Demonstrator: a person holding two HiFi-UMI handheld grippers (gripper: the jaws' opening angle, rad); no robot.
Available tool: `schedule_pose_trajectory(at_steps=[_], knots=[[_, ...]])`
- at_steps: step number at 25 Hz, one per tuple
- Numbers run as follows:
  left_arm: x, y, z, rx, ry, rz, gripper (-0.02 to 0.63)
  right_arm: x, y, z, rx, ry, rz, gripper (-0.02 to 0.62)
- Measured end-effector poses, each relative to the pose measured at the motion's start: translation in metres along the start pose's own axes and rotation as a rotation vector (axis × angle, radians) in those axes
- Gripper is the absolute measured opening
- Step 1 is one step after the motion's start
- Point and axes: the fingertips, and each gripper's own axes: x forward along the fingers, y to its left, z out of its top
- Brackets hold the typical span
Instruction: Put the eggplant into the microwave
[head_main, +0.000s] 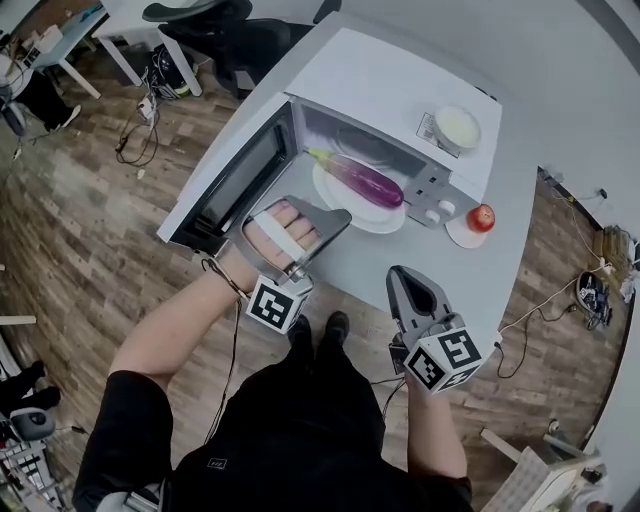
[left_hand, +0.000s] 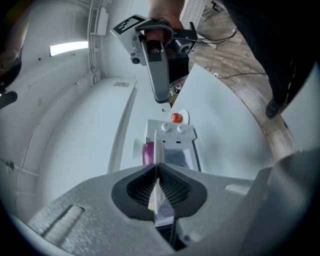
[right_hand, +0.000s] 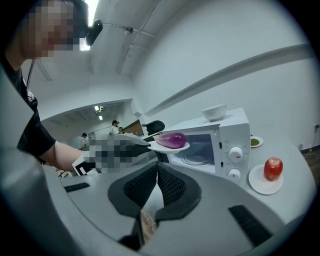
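Observation:
The purple eggplant (head_main: 362, 179) (right_hand: 172, 139) lies on a white plate (head_main: 385, 221) (right_hand: 161, 148). My left gripper (head_main: 336, 218) (left_hand: 158, 167) is shut on that plate's near rim, which shows edge-on between the pads. Plate and eggplant hang in the air just in front of the white microwave's (head_main: 400, 85) (right_hand: 235, 135) open cavity. The microwave door (head_main: 235, 180) is swung out to the left. My right gripper (head_main: 400, 276) (right_hand: 157, 167) hovers over the table nearer to me, jaws shut on nothing, pointing toward the microwave.
A red apple (head_main: 481, 217) (right_hand: 273, 168) sits on a small saucer (head_main: 462, 236) right of the microwave. A white bowl (head_main: 457, 127) (right_hand: 214, 111) stands on the microwave's top. The white table (head_main: 450, 290) ends close to my body. Chairs and cables are on the wooden floor.

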Motion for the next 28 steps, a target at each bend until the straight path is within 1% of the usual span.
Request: schedule_pose_trajectory(at_steps=[3,5,11,17,23,28], knots=[[0.014,-0.011,-0.009,-0.025,0.014,0.004,0.021,0.016,-0.005,-0.001,-0.007,0.005,0.020,0.017],[0.024,-0.020,-0.015,-0.019,0.023,-0.001,0.021,0.025,-0.006,-0.005,-0.009,0.008,0.036,0.017],[0.045,-0.048,-0.027,-0.032,0.034,-0.010,0.021,0.043,-0.006,-0.032,0.027,0.032,0.077,0.017],[0.070,-0.071,-0.035,-0.056,0.015,-0.002,0.021,0.058,-0.021,-0.053,0.052,0.043,0.067,0.017],[0.098,-0.096,-0.043,-0.034,0.007,-0.017,0.021,0.069,-0.037,-0.066,0.059,0.043,0.051,0.017],[0.119,-0.112,-0.052,-0.067,0.011,-0.002,0.021,0.080,-0.052,-0.080,0.068,0.055,0.036,0.017]])
